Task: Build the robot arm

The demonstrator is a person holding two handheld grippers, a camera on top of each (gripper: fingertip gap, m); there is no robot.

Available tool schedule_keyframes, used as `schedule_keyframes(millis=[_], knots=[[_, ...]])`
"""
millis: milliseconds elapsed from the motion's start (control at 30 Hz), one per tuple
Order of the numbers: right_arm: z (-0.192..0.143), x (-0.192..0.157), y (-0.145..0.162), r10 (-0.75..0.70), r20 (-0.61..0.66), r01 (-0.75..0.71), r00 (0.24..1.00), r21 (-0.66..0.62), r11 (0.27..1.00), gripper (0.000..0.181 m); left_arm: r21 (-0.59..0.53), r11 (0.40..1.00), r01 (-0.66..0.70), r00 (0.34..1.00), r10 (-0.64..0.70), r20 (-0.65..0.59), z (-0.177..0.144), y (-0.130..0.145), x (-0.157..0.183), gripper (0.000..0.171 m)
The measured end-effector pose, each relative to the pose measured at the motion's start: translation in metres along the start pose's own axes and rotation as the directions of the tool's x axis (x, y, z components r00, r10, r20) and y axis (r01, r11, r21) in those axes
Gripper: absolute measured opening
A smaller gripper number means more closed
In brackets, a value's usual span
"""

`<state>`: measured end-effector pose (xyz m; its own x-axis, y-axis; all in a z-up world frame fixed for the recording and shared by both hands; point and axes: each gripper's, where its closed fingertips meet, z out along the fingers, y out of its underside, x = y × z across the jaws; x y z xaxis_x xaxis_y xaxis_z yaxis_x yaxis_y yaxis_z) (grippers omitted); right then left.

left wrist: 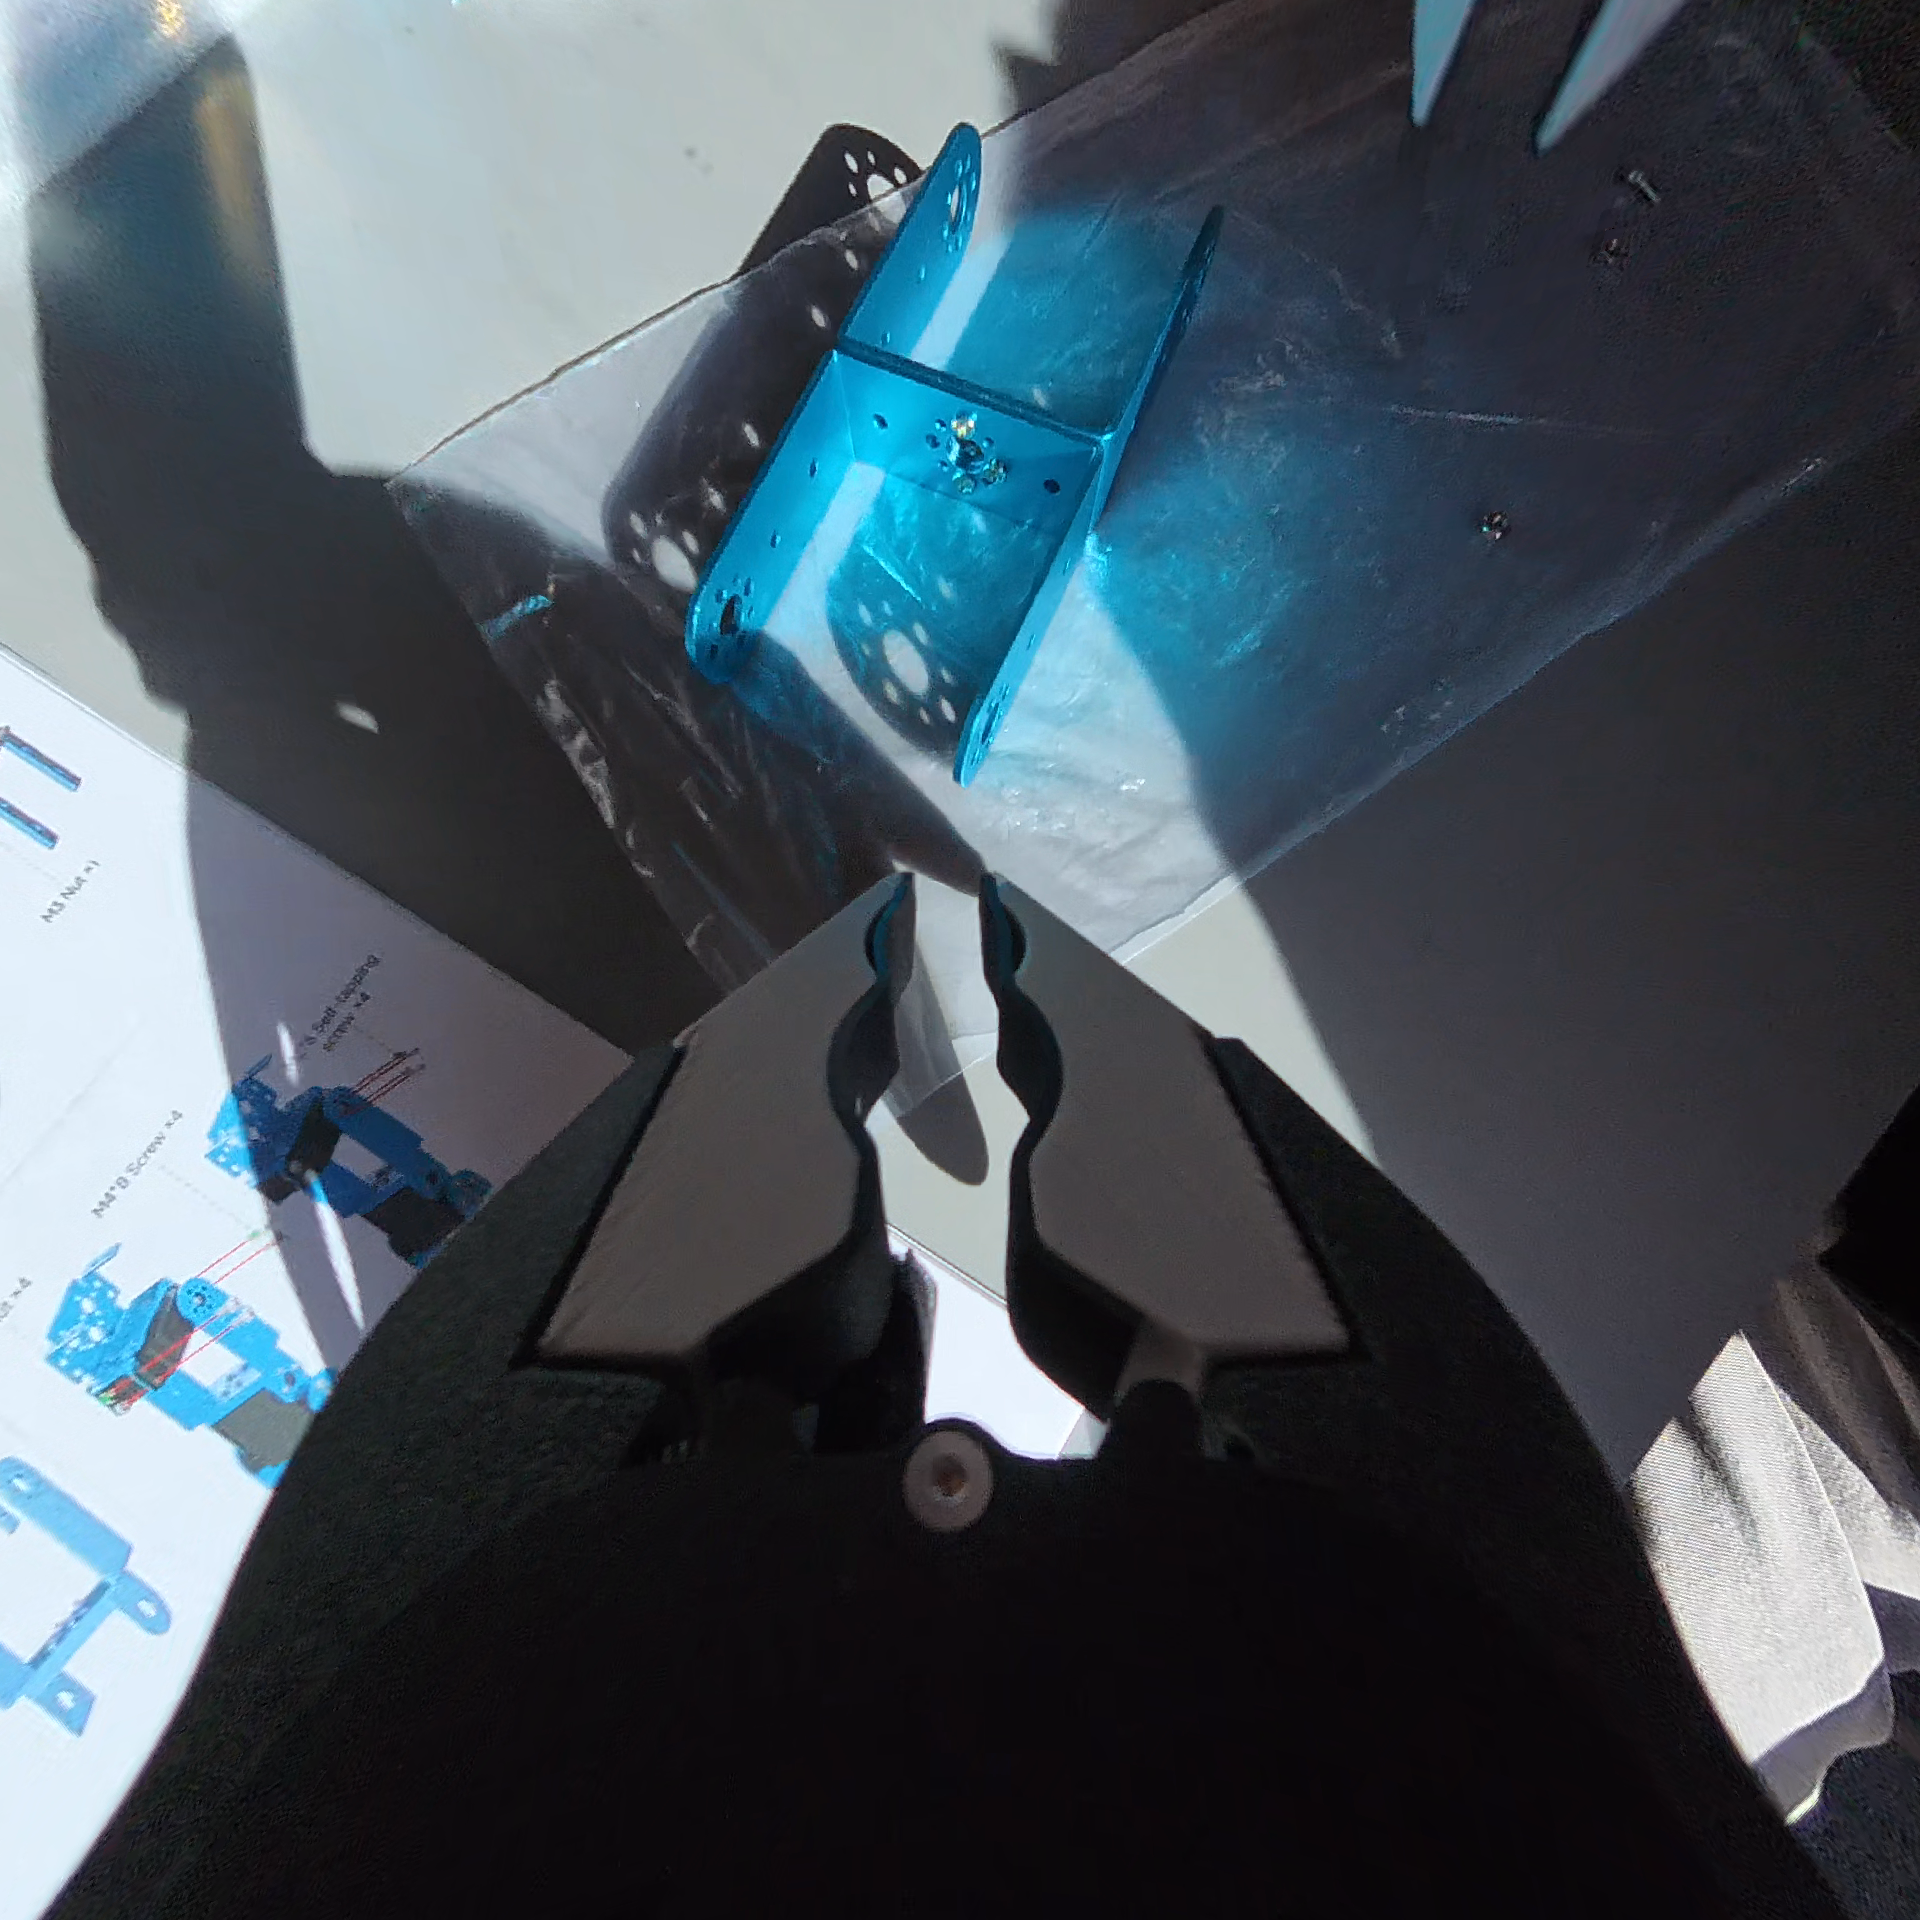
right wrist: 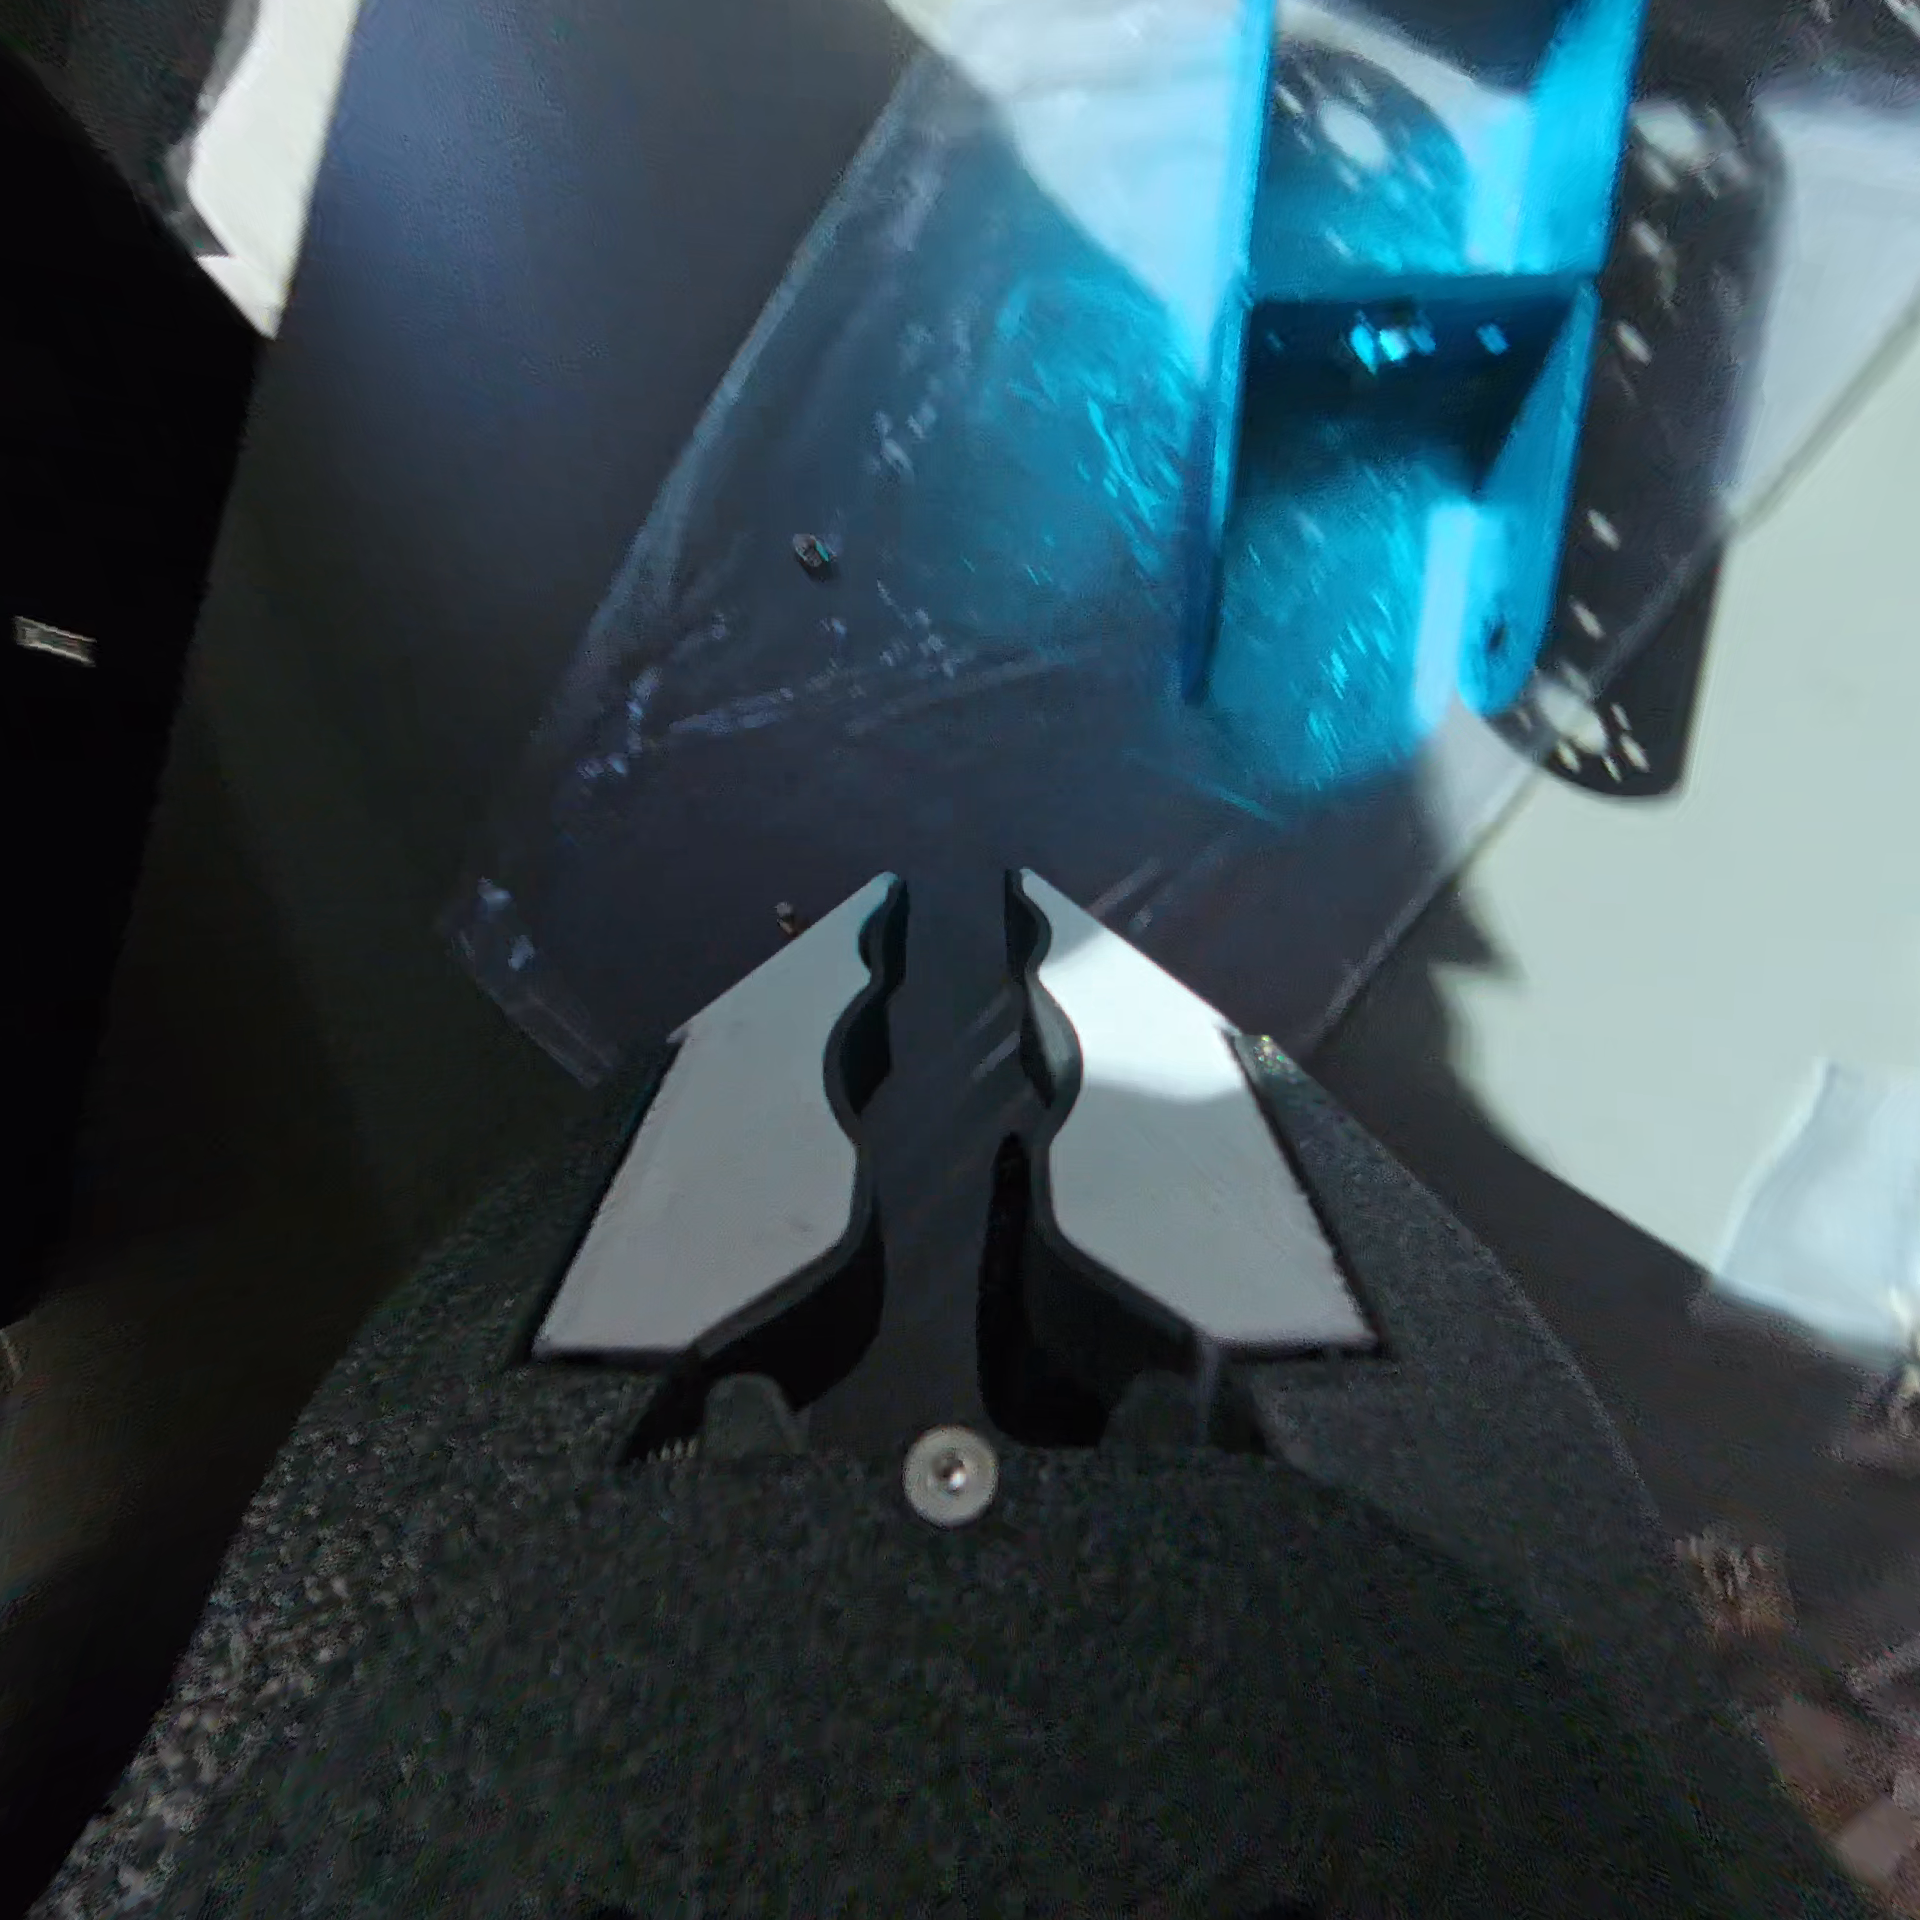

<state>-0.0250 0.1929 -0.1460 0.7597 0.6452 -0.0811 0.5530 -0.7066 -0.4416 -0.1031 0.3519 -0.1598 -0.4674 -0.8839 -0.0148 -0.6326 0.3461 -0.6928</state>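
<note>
Lying across the white table [left wrist: 436, 260], the clear plastic sheet [left wrist: 1299, 665] is the largest item before you and serves as the landmark. It is wrinkled, half in sunlight and half in shadow, and one corner of it points toward your left gripper.

On the sheet, near its middle, stands the blue metal bracket [left wrist: 935, 457]: two long perforated side plates joined by a cross plate with a cluster of small holes. In the right wrist view the bracket [right wrist: 1455, 343] appears blurred, at the far side of the sheet from that gripper.

Partly under the sheet, at its edge beyond the bracket, lies a black perforated plate [left wrist: 862, 166].

Off the sheet, on the table to the left of your left gripper, rests a printed instruction page [left wrist: 156, 1195] with blue part drawings.

Your left gripper [left wrist: 943, 883] hovers just beside the near corner of the sheet, its jaws slightly parted with nothing between them; whether the tips touch the plastic cannot be told.

Your right gripper [right wrist: 956, 883] hangs over the shaded part of the sheet [right wrist: 831, 675], jaws likewise a little apart and empty. Its fingertips [left wrist: 1439, 62] show at the far side of the sheet in the left wrist view.

Smallest are the loose screws: one [left wrist: 1496, 525] lies on the shaded part of the sheet to the right of the bracket, seen again [right wrist: 812, 551] ahead of your right gripper.
</note>
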Motion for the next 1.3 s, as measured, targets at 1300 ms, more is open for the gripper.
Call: schedule_keyframes(millis=[1300], knots=[[0.051,-0.022,-0.061,-0.386,0.161,0.412,0.908,-0.182,0.893,0.009,0.143,0.985,0.100,0.960,-0.133,0.246,-0.061,-0.001,0.007,0.013]])
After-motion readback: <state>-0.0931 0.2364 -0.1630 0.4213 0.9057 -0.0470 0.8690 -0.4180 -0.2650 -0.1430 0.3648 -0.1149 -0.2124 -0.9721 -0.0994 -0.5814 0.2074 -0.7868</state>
